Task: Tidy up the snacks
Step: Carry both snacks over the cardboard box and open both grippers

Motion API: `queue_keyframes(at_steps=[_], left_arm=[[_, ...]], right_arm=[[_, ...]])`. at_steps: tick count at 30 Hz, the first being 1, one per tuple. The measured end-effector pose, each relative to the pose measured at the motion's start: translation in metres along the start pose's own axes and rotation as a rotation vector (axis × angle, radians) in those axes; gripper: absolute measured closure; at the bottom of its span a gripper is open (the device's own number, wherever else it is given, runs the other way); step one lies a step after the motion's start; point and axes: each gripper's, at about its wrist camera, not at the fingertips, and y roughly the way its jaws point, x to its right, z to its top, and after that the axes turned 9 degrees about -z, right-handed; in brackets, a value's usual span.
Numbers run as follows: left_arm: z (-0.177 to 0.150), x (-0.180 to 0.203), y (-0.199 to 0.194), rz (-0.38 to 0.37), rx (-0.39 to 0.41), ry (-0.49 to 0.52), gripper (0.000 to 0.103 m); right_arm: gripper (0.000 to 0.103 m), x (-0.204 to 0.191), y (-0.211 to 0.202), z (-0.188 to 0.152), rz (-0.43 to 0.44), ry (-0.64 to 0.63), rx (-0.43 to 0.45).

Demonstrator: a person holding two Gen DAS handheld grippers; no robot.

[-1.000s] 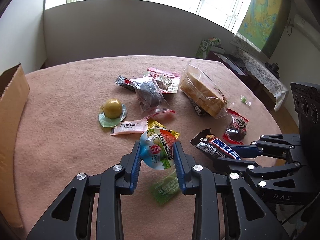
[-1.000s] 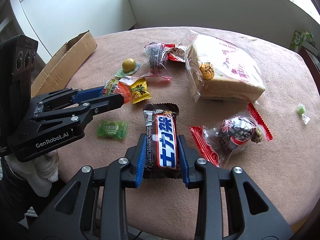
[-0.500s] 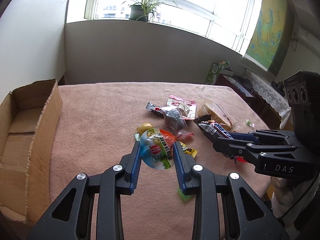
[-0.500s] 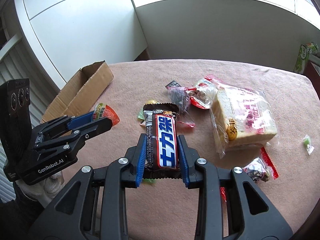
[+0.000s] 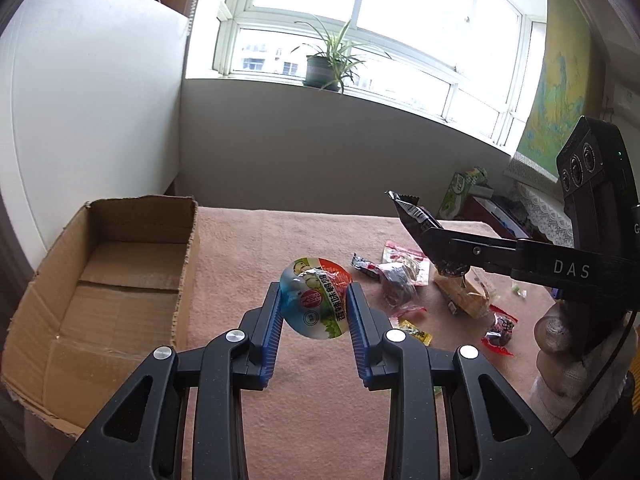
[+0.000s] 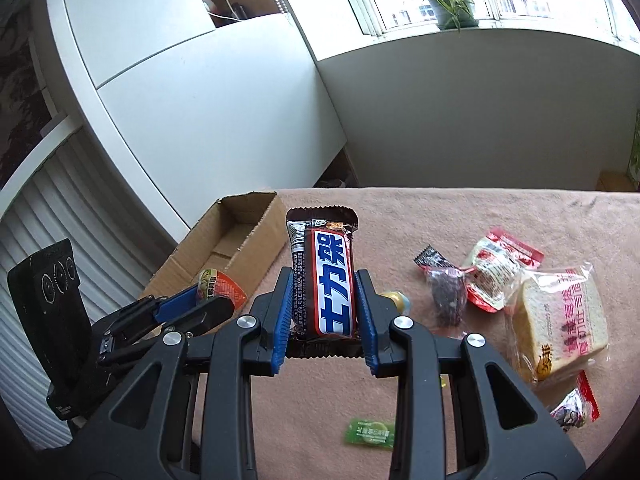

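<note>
Above the worktop (image 5: 248, 240) near the cardboard box (image 5: 132, 264), a round snack packet (image 5: 314, 298) and a chocolate bar (image 6: 326, 280) are clamped in the left gripper (image 5: 314, 312) and right gripper (image 6: 322, 308) jaws, and either could be dropped short of the box if released early.

- The left wrist camera is looking along its fingers, down at the cardboard box (image 5: 120, 280) and the window
- The right wrist camera is looking from the right side
- Both are showing the box and pink table (image 6: 500, 220)
</note>
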Motion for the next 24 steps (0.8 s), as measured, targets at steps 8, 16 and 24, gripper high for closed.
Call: queue_keyframes(at_steps=[8, 16, 24], left_arm=[[0.001, -0.042, -0.035, 0.092, 0.083, -0.080, 0.073], [-0.013, -0.096, -0.053, 0.195, 0.097, -0.175, 0.073], [-0.019, -0.119, -0.061, 0.238, 0.098, -0.212, 0.073]], right_arm=[[0.072, -0.069, 0.014, 0.013, 0.052, -0.100, 0.029], [0.072, -0.126, 0.056, 0.009, 0.078, -0.173, -0.025], [0.072, -0.162, 0.091, -0.001, 0.091, -0.227, -0.070]])
